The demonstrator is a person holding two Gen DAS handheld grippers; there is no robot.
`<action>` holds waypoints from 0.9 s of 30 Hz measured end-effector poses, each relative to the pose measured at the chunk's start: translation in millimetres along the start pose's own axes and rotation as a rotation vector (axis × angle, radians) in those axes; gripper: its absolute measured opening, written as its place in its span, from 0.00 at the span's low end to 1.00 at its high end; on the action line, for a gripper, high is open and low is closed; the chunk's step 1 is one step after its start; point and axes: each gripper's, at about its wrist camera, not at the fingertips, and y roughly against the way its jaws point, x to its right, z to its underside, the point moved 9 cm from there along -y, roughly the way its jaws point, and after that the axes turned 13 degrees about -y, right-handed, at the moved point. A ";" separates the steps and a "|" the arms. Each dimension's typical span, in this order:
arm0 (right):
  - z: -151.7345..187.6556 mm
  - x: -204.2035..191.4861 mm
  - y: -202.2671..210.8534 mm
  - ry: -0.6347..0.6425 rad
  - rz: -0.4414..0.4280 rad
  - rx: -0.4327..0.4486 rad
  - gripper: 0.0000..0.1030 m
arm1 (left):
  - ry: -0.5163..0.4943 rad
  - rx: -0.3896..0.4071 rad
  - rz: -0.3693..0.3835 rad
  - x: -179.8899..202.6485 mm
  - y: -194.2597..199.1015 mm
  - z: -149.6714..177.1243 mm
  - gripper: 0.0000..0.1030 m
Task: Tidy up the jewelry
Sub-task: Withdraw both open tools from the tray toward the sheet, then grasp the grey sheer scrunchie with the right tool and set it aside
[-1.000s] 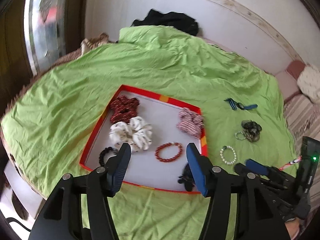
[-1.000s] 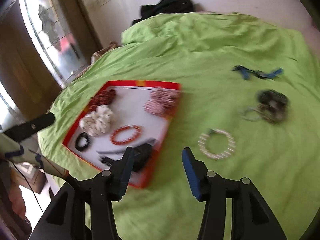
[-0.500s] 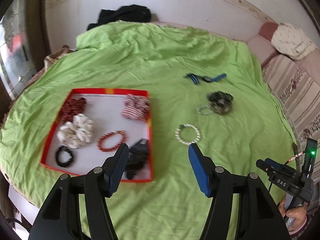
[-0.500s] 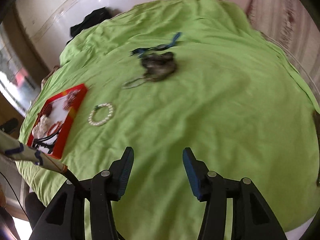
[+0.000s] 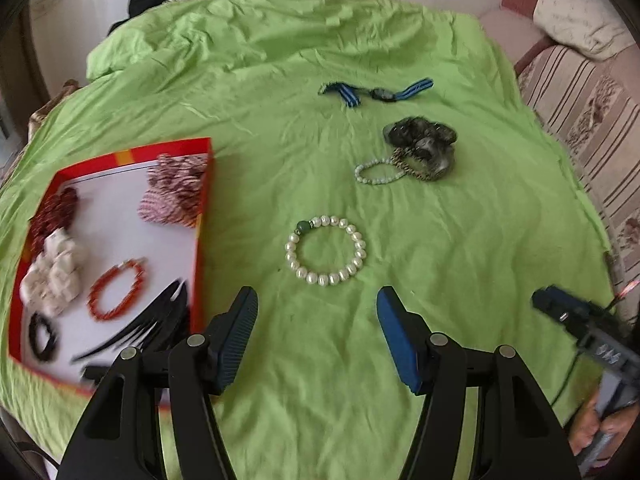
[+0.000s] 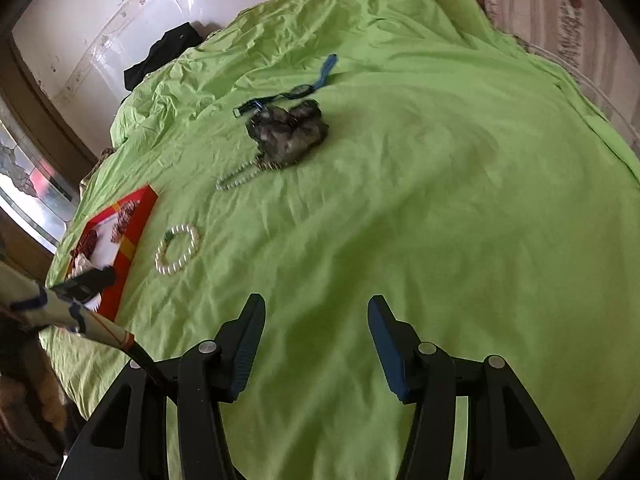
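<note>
Left gripper [image 5: 314, 334] at bottom centre of the left wrist view: jaws apart, nothing between them, aimed down at the green sheet [image 5: 440, 280]. The pearl bracelet [image 5: 325, 250] lies flat just above the fingertips, mid-frame, lined up with the gap, so my read is it's the next pick.

Right gripper [image 6: 316, 342] at bottom centre of its own view: jaws opening, only bare sheet between them, no item close. Probably just parked clear of the left one.

Red tray [image 5: 202, 216] sits at left of the left wrist view, just beside the pearl bracelet. Already in it: striped scrunchie [image 5: 174, 192], white scrunchie [image 5: 54, 276], red bead bracelet [image 5: 116, 290], a black band [image 5: 42, 336], a dark red piece at upper left, and something black and blurred at the lower edge; can't tell what.

Loose on the sheet, upper right of that view: dark scrunchie [image 5: 422, 146] touching a pale bead strand [image 5: 376, 172], blue striped band [image 5: 376, 92] above them. Short carry to the tray for all.
</note>
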 end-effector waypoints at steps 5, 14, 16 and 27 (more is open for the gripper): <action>-60.0 -23.7 -29.5 0.047 0.008 0.047 0.71 | 0.056 -0.021 0.037 -9.1 -24.1 -8.7 0.56; -138.6 -63.7 -126.8 0.062 0.025 0.016 0.77 | 0.042 -0.003 0.055 -10.9 -29.6 -14.3 0.56; -139.0 -64.4 -137.2 0.078 0.055 -0.005 0.20 | 0.048 0.005 0.064 -13.2 -26.8 -14.9 0.56; -112.4 -6.6 -39.2 -0.123 -0.080 -0.001 0.05 | 0.080 0.023 0.069 -17.1 -6.9 -2.7 0.56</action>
